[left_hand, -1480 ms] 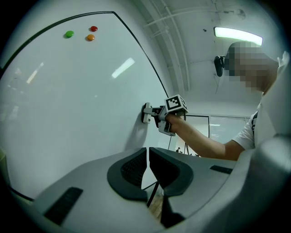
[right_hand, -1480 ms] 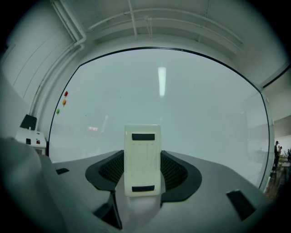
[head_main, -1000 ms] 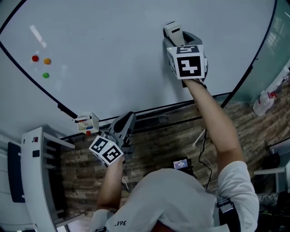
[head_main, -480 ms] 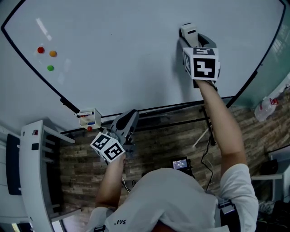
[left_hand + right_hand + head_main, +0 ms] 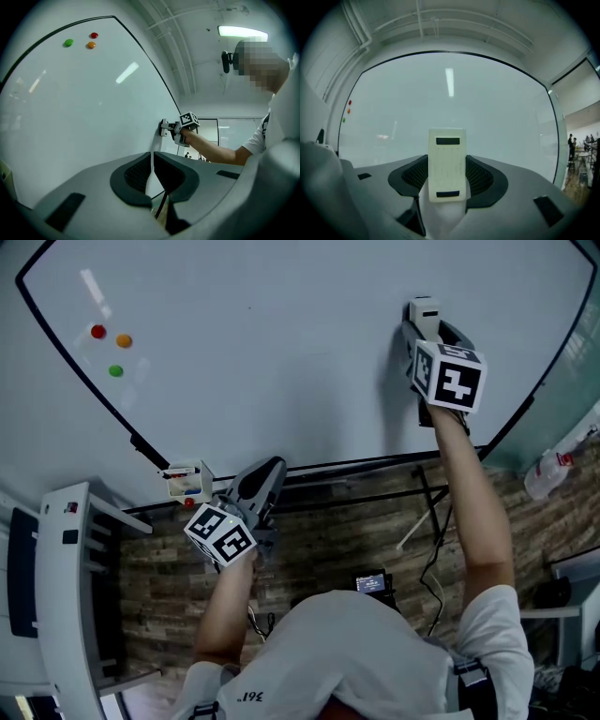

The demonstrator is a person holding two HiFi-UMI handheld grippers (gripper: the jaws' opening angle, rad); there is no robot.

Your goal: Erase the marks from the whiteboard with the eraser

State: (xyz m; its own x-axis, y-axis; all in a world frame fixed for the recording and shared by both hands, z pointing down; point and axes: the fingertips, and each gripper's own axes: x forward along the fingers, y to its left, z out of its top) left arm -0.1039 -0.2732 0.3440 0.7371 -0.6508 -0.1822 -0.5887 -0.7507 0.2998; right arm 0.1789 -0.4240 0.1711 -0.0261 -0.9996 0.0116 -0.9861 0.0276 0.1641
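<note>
The whiteboard [image 5: 281, 352] fills the top of the head view; I see no marks on its surface. My right gripper [image 5: 424, 320] is shut on the white eraser [image 5: 423, 313] and holds it flat against the board at the right. In the right gripper view the eraser [image 5: 447, 164] stands upright between the jaws, facing the whiteboard [image 5: 450, 93]. My left gripper [image 5: 264, 486] hangs below the board's bottom edge, shut and holding nothing. Its own view shows the jaws [image 5: 152, 176] pressed together, with the eraser [image 5: 164, 127] far off on the board.
Three round magnets, red [image 5: 97, 331], orange [image 5: 123, 339] and green [image 5: 115, 370], sit at the board's upper left. A small marker holder [image 5: 187, 481] hangs on the board's lower frame. A white rack [image 5: 66, 596] stands at the left. A bottle [image 5: 547, 472] hangs at the right.
My right gripper has slid the eraser to the right across the board. The left gripper has stayed below the board's edge.
</note>
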